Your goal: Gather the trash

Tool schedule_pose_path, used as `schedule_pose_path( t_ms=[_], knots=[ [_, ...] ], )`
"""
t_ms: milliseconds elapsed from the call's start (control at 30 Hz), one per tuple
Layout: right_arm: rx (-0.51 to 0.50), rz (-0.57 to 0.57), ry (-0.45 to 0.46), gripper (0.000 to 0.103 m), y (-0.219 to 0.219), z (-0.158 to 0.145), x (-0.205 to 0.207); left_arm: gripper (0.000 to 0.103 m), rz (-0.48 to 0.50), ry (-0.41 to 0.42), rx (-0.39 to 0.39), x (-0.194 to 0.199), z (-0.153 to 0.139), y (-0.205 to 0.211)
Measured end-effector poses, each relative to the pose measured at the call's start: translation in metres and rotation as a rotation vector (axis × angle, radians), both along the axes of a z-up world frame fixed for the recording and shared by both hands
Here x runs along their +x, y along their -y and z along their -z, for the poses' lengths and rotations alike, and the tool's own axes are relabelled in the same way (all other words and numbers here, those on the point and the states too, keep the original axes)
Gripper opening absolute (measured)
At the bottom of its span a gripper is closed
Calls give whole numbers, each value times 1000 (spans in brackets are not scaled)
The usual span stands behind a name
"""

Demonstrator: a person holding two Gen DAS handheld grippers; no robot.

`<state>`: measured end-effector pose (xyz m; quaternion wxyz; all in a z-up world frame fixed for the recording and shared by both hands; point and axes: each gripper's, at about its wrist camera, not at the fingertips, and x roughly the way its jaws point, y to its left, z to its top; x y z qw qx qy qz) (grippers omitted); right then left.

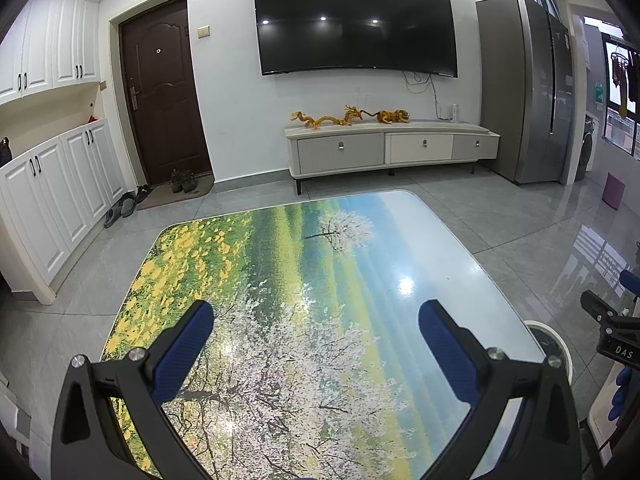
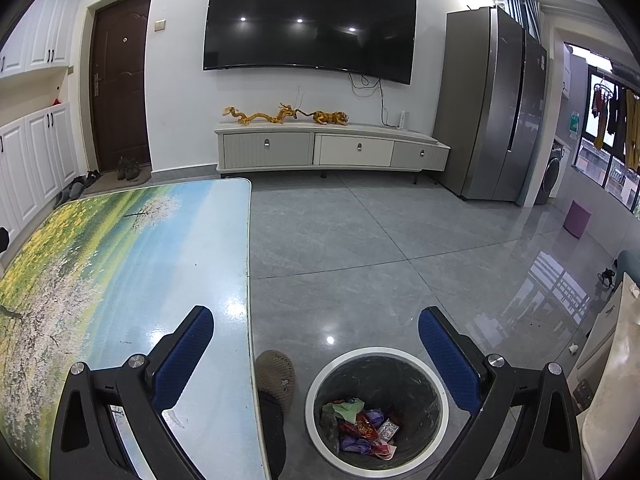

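Note:
A round white-rimmed trash bin (image 2: 320, 384) with a dark liner stands on the floor right of the table. Colourful wrappers (image 2: 362, 426) lie at its bottom. My right gripper (image 2: 316, 322) hangs open above the bin and the table's right edge, nothing between its blue pads. My left gripper (image 1: 316, 316) is open over the table (image 1: 304, 280), which has a glossy landscape print and no trash showing on it. In the left wrist view the bin's rim (image 1: 560, 344) peeks out past the table's right corner, and the right gripper's body (image 1: 612, 328) shows at the far right.
A slippered foot (image 2: 276, 376) stands between table and bin. A TV (image 1: 356, 20) hangs over a low console (image 1: 392, 144); a grey fridge (image 2: 492, 108) stands right. White cabinets (image 1: 60, 184), a brown door, shoes on the left. A purple stool (image 2: 578, 218) and grey tiled floor lie right.

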<state>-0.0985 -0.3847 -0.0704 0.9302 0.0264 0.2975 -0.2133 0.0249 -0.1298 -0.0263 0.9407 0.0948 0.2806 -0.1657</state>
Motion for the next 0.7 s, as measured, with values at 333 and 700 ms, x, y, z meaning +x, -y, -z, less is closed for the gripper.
schedule_pose_path(
  t_ms=[333,700],
  knots=[
    [-5,-6,-3,103,-1,-2,2,103,-26,-2,-16,2,0,-8],
    [-7,-8,2,103,-1,-4,4,103,-32,-1,-16,3,0,-10]
  ],
)
